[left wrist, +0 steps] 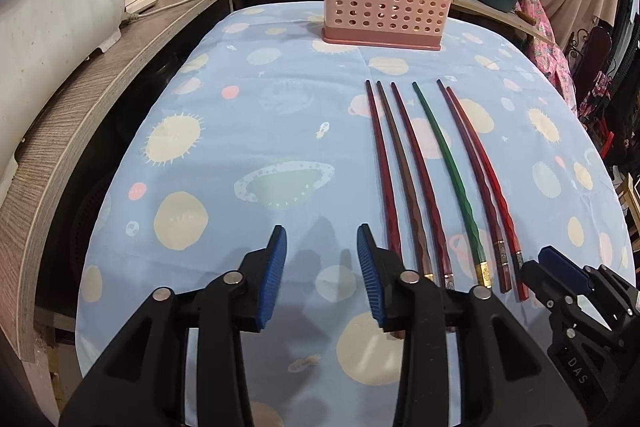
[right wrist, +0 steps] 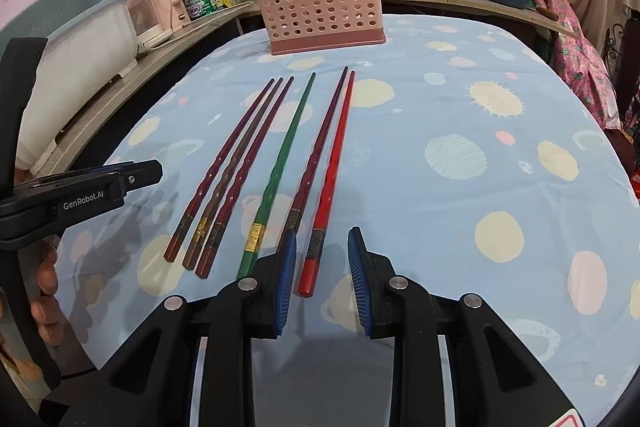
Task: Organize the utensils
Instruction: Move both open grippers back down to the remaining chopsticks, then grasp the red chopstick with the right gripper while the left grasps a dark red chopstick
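Pick-up step: right gripper (right wrist: 322,263) open astride red chopstick (right wrist: 328,187), left gripper (left wrist: 322,269) open, empty; next close, carry to pink basket (right wrist: 320,7).

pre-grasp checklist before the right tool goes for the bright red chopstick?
1. Right tool open, nothing between its pads: ok.
2. Bright red chopstick lined up with the gap, thick end between the fingertips in the right wrist view: ok.
3. Clearance from the neighbouring dark red chopstick: not ok, they lie almost side by side.
4. Left tool open and holding nothing: ok.
5. Pink holder upright at the far end of the cloth, top open: ok.
6. Height of the pads above the cloth: cannot tell.
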`<state>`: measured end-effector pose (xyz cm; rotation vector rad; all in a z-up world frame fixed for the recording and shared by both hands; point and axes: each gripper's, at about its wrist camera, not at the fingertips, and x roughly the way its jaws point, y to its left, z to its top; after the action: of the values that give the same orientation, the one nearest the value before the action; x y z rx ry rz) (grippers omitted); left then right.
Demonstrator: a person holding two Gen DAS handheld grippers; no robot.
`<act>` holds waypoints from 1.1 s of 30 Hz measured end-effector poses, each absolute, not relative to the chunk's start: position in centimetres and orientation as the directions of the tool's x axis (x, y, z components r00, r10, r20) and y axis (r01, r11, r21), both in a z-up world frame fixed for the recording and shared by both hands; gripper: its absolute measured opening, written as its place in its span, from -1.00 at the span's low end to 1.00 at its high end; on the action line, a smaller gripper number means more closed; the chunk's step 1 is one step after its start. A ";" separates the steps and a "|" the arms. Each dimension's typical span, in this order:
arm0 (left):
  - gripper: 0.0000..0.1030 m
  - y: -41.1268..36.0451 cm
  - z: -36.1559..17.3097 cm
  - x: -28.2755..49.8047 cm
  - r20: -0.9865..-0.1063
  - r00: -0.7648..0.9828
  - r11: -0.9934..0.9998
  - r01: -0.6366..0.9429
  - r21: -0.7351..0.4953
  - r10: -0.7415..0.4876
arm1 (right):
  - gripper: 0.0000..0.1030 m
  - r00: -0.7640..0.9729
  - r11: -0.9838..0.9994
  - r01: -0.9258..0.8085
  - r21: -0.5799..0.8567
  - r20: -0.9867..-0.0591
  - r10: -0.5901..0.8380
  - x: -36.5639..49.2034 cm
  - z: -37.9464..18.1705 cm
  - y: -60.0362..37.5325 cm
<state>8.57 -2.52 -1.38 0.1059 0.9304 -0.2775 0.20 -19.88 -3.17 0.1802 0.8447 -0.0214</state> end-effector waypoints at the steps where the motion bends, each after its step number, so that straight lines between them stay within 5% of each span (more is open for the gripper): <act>1: -0.28 -2.5 -1.4 8.5 -0.803 0.565 0.959 0.281 -0.031 -0.192 | -0.49 0.664 0.985 0.090 0.147 -0.746 0.051 0.3 -3.2 -19.8; 6: -0.07 -2.5 -1.5 8.3 -0.803 0.565 0.960 0.279 -0.031 -0.190 | -0.49 0.659 0.987 0.091 0.135 -0.751 0.042 0.6 -3.7 -19.5; 18: -0.04 -2.9 -2.0 7.9 -0.812 0.550 0.958 0.285 -0.037 -0.195 | -0.86 0.656 0.987 0.118 0.111 -0.755 0.006 0.2 -4.1 -20.2; 33: -0.01 -4.2 -3.1 7.0 -0.829 0.516 0.948 0.315 -0.052 -0.217 | -0.87 0.662 0.971 0.185 0.151 -0.749 -0.010 -1.5 -4.2 -22.9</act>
<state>7.03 -4.16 -3.06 0.1096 0.9787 -0.3198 -1.52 -22.92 -4.20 0.2218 0.8414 -0.1113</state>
